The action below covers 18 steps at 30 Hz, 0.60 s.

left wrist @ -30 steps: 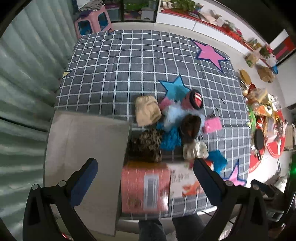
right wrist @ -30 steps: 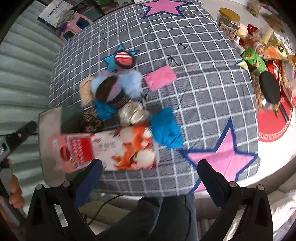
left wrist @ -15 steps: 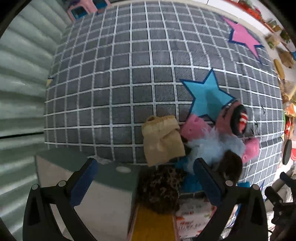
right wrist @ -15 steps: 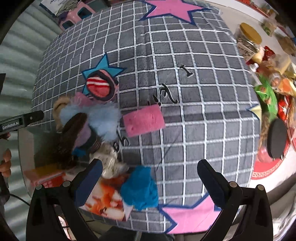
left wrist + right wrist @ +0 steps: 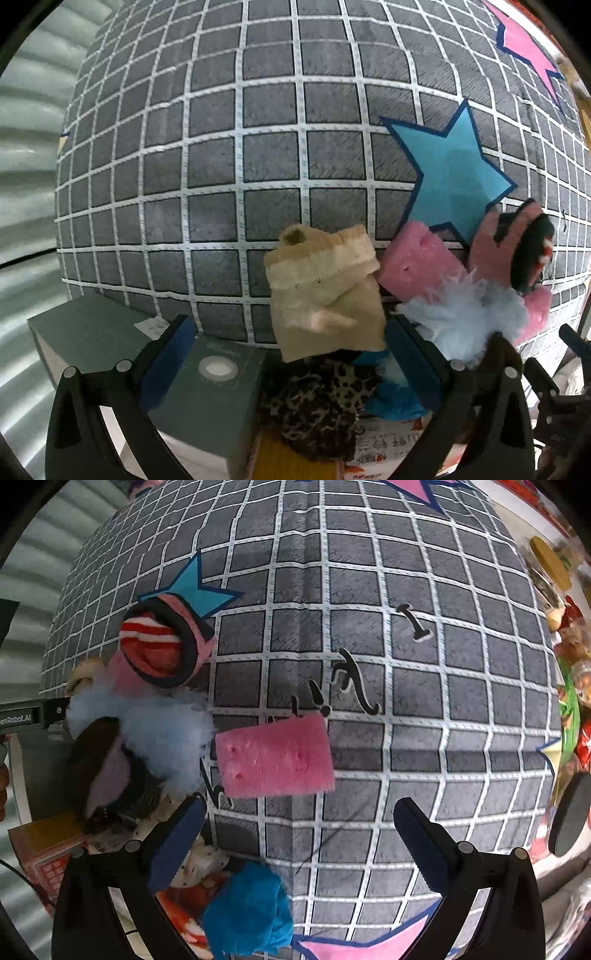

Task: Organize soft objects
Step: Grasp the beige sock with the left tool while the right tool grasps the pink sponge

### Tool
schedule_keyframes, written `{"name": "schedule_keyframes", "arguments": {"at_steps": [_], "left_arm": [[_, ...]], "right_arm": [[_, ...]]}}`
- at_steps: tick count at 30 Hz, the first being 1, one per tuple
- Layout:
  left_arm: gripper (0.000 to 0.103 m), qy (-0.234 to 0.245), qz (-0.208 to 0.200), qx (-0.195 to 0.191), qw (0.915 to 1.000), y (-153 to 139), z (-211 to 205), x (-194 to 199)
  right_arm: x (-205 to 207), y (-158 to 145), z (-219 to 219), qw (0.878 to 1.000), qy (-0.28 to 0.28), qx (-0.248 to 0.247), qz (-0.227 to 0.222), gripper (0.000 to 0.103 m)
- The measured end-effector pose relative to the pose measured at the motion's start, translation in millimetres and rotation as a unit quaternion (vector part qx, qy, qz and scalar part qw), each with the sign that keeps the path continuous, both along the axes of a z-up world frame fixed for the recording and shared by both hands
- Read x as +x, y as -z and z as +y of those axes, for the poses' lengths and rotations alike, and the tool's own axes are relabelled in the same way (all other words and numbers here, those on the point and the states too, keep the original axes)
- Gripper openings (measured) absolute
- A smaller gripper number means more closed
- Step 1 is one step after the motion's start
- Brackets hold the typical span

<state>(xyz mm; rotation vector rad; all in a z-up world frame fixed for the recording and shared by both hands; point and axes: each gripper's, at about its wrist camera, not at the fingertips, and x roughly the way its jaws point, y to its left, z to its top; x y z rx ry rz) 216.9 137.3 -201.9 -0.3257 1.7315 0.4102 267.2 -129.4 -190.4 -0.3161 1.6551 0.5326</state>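
Note:
A heap of soft things lies on the grey checked cloth (image 5: 221,166). In the left wrist view a beige cloth pouch (image 5: 325,295) sits just ahead of my open left gripper (image 5: 288,347), with a leopard-print piece (image 5: 317,402) below it and a pink sponge (image 5: 417,266), pale blue fluff (image 5: 461,317) and a pink rolled sock (image 5: 517,247) to its right. In the right wrist view a flat pink sponge (image 5: 275,757) lies just ahead of my open right gripper (image 5: 295,823). A bright blue fuzzy piece (image 5: 247,912) sits low between the fingers.
A grey-green box (image 5: 210,391) stands at the lower left under my left gripper. A printed red and white carton (image 5: 44,853) lies by the heap. Snack packets and a jar (image 5: 550,565) crowd the right edge. A black round lid (image 5: 569,812) lies there too.
Both grippers have dropped closer to the cloth and moved forward over the heap. The beige pouch and the flat pink sponge now fill more of each view. Jaws stayed open.

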Motion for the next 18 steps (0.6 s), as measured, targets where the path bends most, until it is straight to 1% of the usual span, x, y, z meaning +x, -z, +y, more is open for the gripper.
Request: {"name": "schedule_keyframes", "arguments": {"at_steps": [4,7,11,13,14,15,16,17,18], "left_arm": [[0.103,-0.007,0.012,0.003,0.9999,10.3,-3.7,8.9],[0.103,-0.011,0.018,0.004,0.9998,18.8,-0.8,7.3],[0.098,-0.010,0.026,0.002,0.9996,33.9,4.1,4.8],[0.090,-0.008,0.024,-0.005,0.9997,44.3,8.7,5.9],[0.082,-0.009,0.023,-0.009,0.9996,48.0,9.6,4.9],[0.071,-0.013,0.021,-0.016,0.9996,50.4,10.8,3.9],[0.065,-0.018,0.018,-0.024,0.9994,51.0,9.6,4.4],[0.051,-0.025,0.013,-0.036,0.9990,51.5,10.8,3.2],[0.040,-0.031,0.009,-0.045,0.9985,48.4,10.7,1.7]], "right_arm": [[-0.4,16.8,19.6,1.000,-0.027,-0.007,-0.006,0.103],[-6.4,29.5,33.3,0.999,-0.047,-0.005,-0.008,0.103],[-16.0,49.3,52.9,0.997,-0.076,-0.025,-0.016,0.103],[-18.0,53.1,58.6,0.996,-0.079,-0.036,-0.022,0.103],[-18.1,53.6,58.4,0.996,-0.077,-0.039,-0.023,0.103],[-18.4,53.9,58.4,0.996,-0.073,-0.041,-0.024,0.102],[-17.6,53.5,58.1,0.997,-0.068,-0.039,-0.025,0.094],[-13.3,52.3,58.0,0.997,-0.066,-0.040,-0.030,0.090],[-12.5,49.6,57.7,0.996,-0.067,-0.043,-0.039,0.078]]}}
